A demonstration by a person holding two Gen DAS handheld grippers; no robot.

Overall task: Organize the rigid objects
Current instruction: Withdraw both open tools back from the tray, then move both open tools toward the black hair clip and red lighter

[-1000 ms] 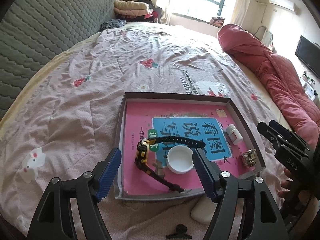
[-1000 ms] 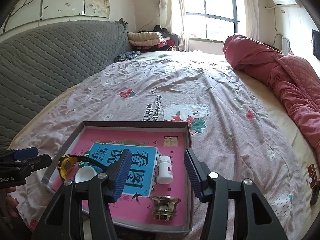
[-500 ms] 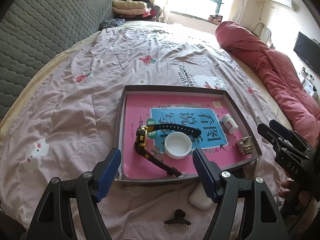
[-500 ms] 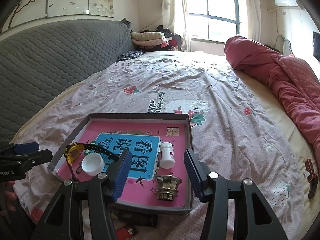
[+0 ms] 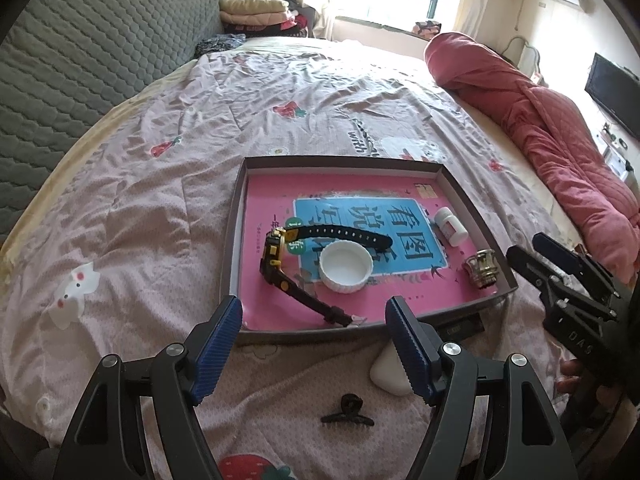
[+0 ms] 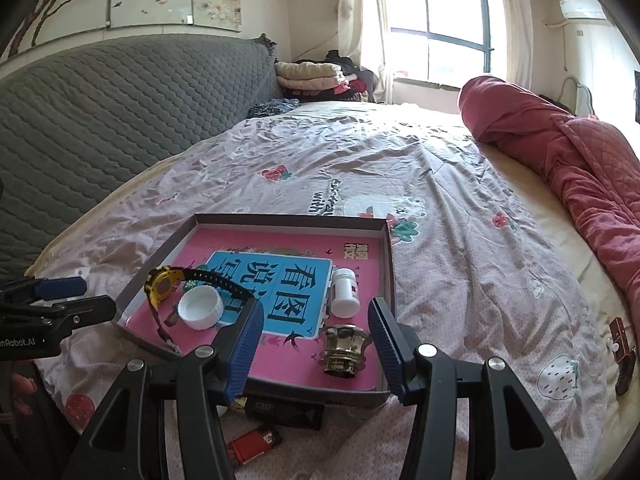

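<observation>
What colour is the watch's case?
Yellow with black, on a black strap: the watch shows best in the right wrist view.

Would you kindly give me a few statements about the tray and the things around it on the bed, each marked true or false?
1. The wristwatch lies inside the tray. True.
2. The white cap sits with its open side down. False: its open side faces up.
3. The black hair claw lies in the tray. False: it lies on the bedspread, nearer the camera than the tray.
4. The small white bottle lies on its side. True.
5. The right gripper is shut on the brass fitting. False: its jaws stand open and hold nothing.
6. The left gripper holds nothing. True.
</observation>
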